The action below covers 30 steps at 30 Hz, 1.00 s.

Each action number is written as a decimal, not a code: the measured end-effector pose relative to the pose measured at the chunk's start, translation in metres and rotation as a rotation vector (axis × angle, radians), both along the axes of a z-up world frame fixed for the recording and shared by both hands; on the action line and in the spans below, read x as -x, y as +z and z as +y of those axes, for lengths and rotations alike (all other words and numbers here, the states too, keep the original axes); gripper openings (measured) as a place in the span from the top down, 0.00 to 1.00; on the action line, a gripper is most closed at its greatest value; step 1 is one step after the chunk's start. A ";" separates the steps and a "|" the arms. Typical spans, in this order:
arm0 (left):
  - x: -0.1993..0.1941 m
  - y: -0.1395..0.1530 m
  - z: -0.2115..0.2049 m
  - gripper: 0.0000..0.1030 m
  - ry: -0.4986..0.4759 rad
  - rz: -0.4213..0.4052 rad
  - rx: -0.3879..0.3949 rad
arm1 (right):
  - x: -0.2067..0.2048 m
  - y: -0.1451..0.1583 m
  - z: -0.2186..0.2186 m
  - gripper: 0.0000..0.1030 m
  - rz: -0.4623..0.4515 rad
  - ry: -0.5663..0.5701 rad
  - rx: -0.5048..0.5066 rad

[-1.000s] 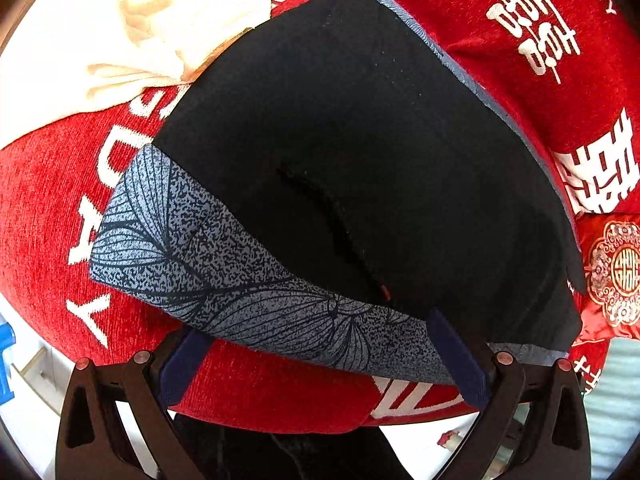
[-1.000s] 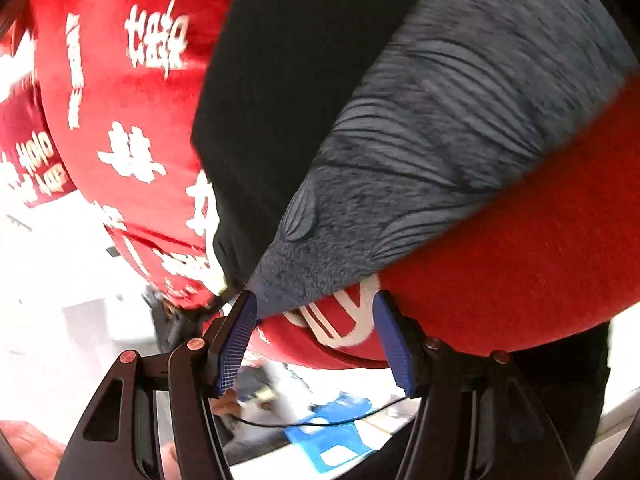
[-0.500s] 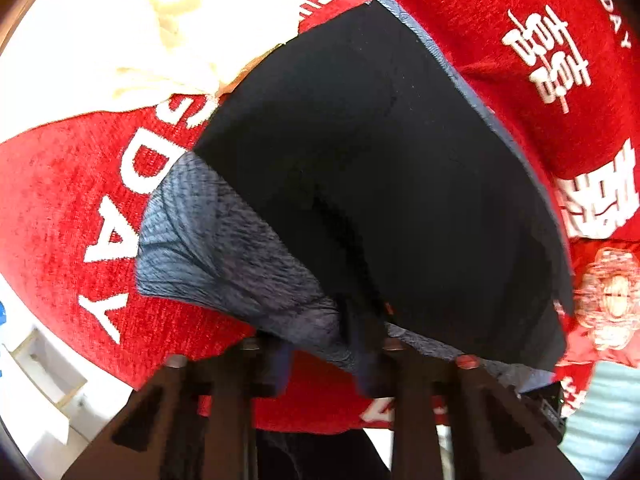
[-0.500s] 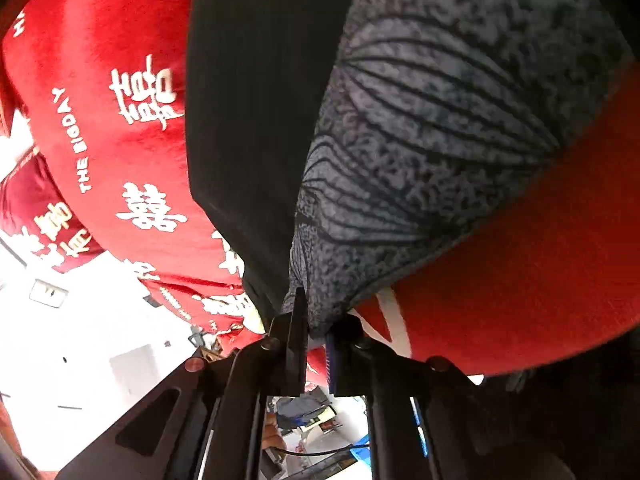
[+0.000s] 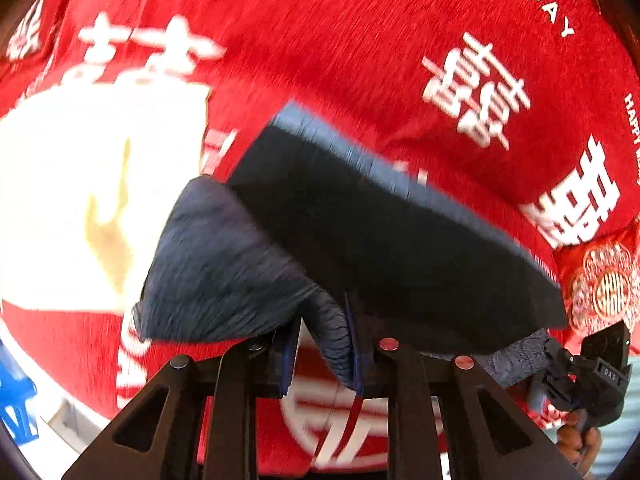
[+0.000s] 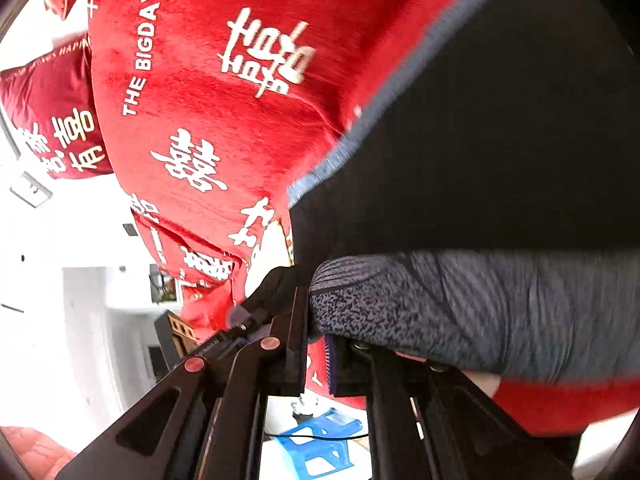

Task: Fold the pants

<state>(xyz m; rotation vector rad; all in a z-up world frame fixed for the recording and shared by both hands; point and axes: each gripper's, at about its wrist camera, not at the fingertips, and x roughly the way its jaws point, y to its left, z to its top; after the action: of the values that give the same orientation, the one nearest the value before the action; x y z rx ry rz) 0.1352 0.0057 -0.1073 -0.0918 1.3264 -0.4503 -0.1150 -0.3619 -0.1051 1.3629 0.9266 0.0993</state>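
Motion blur smears the pants (image 5: 400,248); their folded underside seems hidden.

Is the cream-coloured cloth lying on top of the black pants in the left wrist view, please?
No, the cream cloth lies on the red cover beside the pants, not on them.

The pants (image 5: 392,248) are matt black cloth with a speckled grey printed band; the red bedspread (image 5: 360,60) looks plush, velvety.

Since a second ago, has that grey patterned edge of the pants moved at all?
Yes. The grey patterned edge, pinched by the left gripper, has lifted off the red bedspread and curled toward the cream cloth.
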 end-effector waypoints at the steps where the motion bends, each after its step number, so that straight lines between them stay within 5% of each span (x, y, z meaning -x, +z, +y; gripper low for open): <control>1: -0.013 0.000 -0.011 0.77 0.000 -0.013 -0.004 | -0.014 0.001 -0.009 0.93 0.006 0.017 0.007; 11: -0.123 -0.067 -0.113 0.71 0.000 -0.120 -0.159 | -0.157 -0.070 -0.092 0.91 0.150 0.127 0.065; 15: -0.145 -0.085 -0.123 0.33 0.070 -0.134 -0.282 | -0.178 -0.106 -0.103 0.90 0.221 0.156 0.085; 17: -0.144 -0.073 -0.115 0.31 0.097 -0.158 -0.269 | -0.183 -0.105 -0.104 0.88 0.239 0.177 0.077; 21: -0.126 -0.048 -0.111 0.31 0.021 -0.193 -0.329 | -0.183 -0.065 -0.096 0.60 0.212 0.250 0.247; 25: -0.090 -0.052 -0.128 0.31 -0.128 -0.147 -0.314 | -0.180 -0.028 -0.066 0.60 0.158 0.364 0.374; 27: -0.079 -0.067 -0.143 0.31 -0.172 -0.119 -0.334 | -0.184 -0.035 -0.048 0.60 0.174 0.441 0.361; 30: -0.083 -0.093 -0.168 0.31 -0.166 -0.115 -0.343 | -0.201 -0.058 -0.032 0.60 0.238 0.503 0.482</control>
<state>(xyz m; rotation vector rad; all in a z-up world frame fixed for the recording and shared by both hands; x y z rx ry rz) 0.2187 -0.1625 -0.1998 0.3270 1.2845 -0.3558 0.0861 -0.3941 -0.1626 0.6860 1.3795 0.0892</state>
